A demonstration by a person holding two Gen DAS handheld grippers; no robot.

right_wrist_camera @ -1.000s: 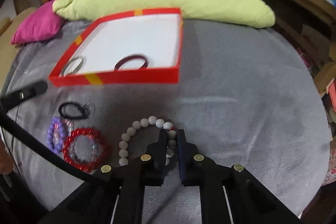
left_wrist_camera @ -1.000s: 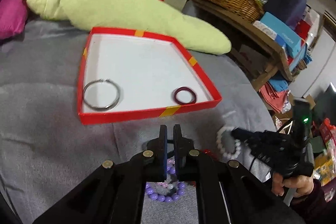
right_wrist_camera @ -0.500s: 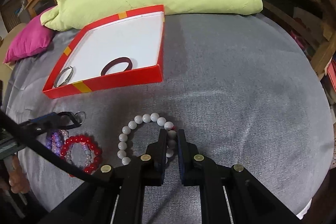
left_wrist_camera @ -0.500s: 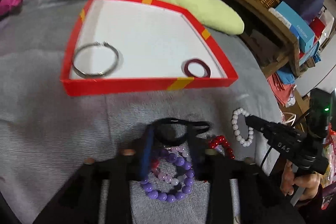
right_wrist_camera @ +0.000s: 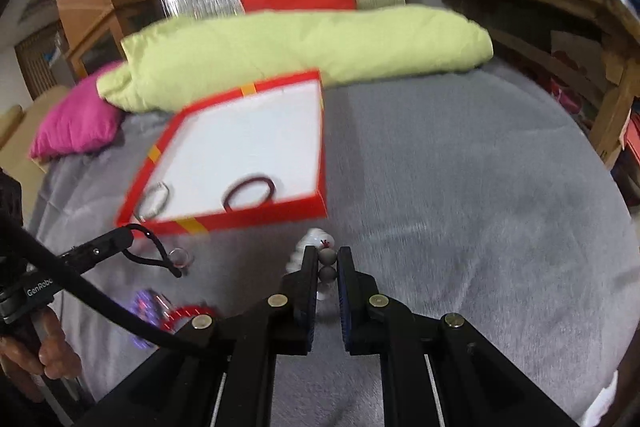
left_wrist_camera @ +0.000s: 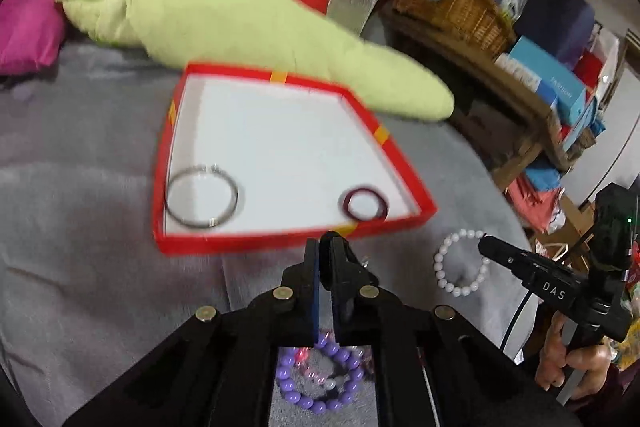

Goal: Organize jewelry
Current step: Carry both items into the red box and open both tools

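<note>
The white bead bracelet [right_wrist_camera: 320, 259] hangs pinched between the right tongs [right_wrist_camera: 329, 265], lifted just short of the red tray's [right_wrist_camera: 256, 217] near rim. The left tongs [left_wrist_camera: 324, 259] are closed on a black cord [right_wrist_camera: 154, 257] with a small clear ring, also just short of that rim. Inside the tray lie a silver bangle [left_wrist_camera: 202, 197] and a dark red band [left_wrist_camera: 365, 203]. To do this well, I'd carry each piece clear over the rim — dangling loops can snag — and let go low over bare white floor, apart from those two. Purple beads [left_wrist_camera: 320, 379] remain on the grey blanket [right_wrist_camera: 460, 195], farther from the tray.
</note>
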